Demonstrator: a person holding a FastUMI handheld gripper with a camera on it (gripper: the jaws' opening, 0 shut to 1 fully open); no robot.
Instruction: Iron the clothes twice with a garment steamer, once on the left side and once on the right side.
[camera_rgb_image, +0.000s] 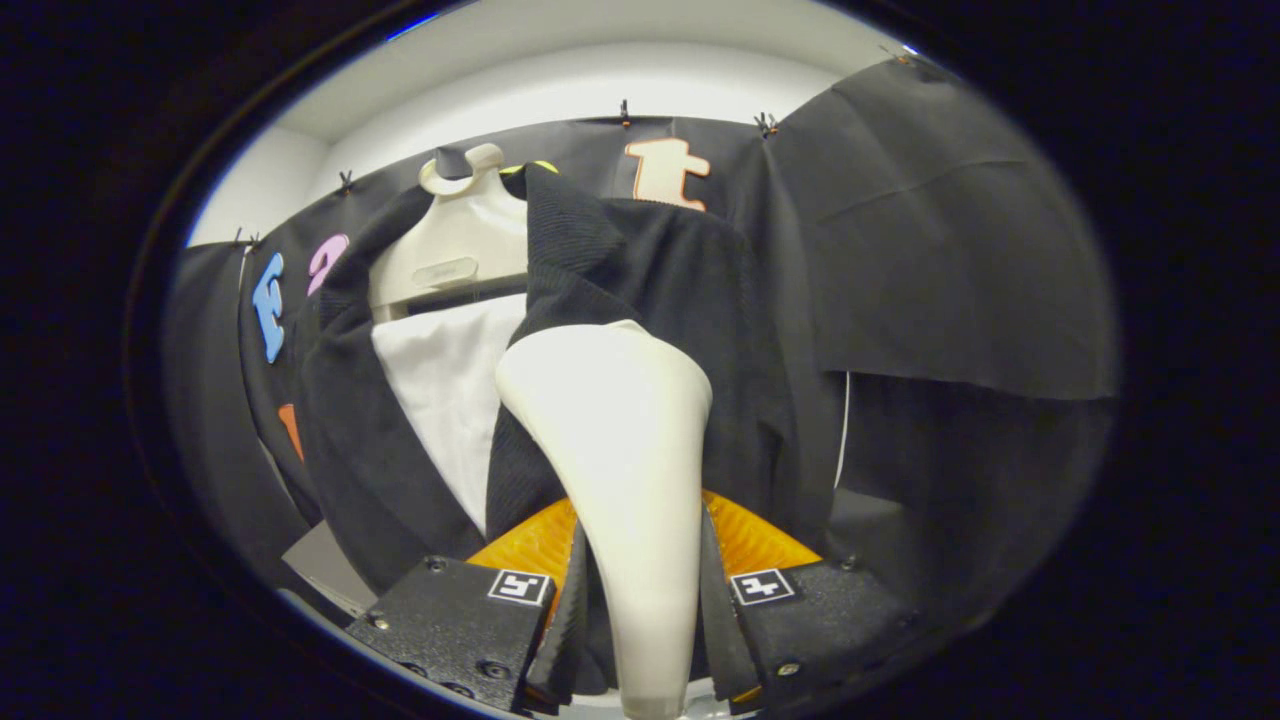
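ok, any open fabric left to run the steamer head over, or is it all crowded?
Hand-held gripper is shut on the steamer, its head against the dark jacket. Open fabric: the jacket panel between steamer and booth wall. Crowded: lapel, white shirt and hanger.

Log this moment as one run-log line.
gripper: shut on steamer | steamer head: against dark jacket, right of white shirt | hanger: holding garment

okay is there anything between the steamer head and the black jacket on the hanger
Nothing visible. The gripper is shut on the steamer, whose head sits right up against the black jacket on the side beside the white shirt, below the hanger. No other thing lies between them.
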